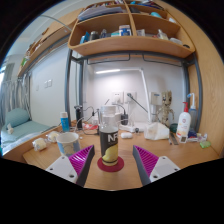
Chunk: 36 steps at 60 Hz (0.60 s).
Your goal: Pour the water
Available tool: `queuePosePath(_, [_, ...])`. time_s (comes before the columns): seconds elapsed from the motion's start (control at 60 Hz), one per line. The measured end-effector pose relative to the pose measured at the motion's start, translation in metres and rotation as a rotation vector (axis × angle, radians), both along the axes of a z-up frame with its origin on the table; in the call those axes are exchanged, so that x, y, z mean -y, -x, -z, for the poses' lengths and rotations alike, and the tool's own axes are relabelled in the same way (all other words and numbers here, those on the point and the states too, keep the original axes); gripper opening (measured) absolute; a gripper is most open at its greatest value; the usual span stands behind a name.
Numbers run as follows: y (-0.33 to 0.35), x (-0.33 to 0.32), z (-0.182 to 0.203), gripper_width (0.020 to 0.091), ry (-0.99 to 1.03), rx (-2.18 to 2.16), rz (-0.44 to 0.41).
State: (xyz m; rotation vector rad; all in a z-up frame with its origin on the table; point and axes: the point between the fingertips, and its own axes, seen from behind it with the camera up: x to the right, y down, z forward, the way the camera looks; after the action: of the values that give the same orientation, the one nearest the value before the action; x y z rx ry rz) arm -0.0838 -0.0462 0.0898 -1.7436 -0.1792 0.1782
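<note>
Holding nothing yet: tool [108, 163] is open, pink pads on both fingers visible with clear gaps to the bottle [109, 140] standing upright between them on the surface [45, 160]. Bottle rests on its own base, so grasp isn't closed. White cup [68, 143] sits just left, likely the target. Beyond: spray bottle [184, 122], shelves [130, 45]. Pour not started; grasp, lift, tilt all remain.
</note>
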Motion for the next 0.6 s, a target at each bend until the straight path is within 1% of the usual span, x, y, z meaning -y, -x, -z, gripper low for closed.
queuePosePath(0.117, [-0.014,0.031,-0.007,0.0781,-0.01,0.002,0.056])
queuePosePath(0.267, [-0.026,0.062,-0.018,0.0781,-0.039,-0.012,0.081])
queuePosePath(0.35, [-0.031,0.076,-0.017,0.0782,-0.037,-0.021,0.083])
queuePosePath(0.6, [-0.054,0.094,-0.022,0.0784,-0.086,-0.025,0.132])
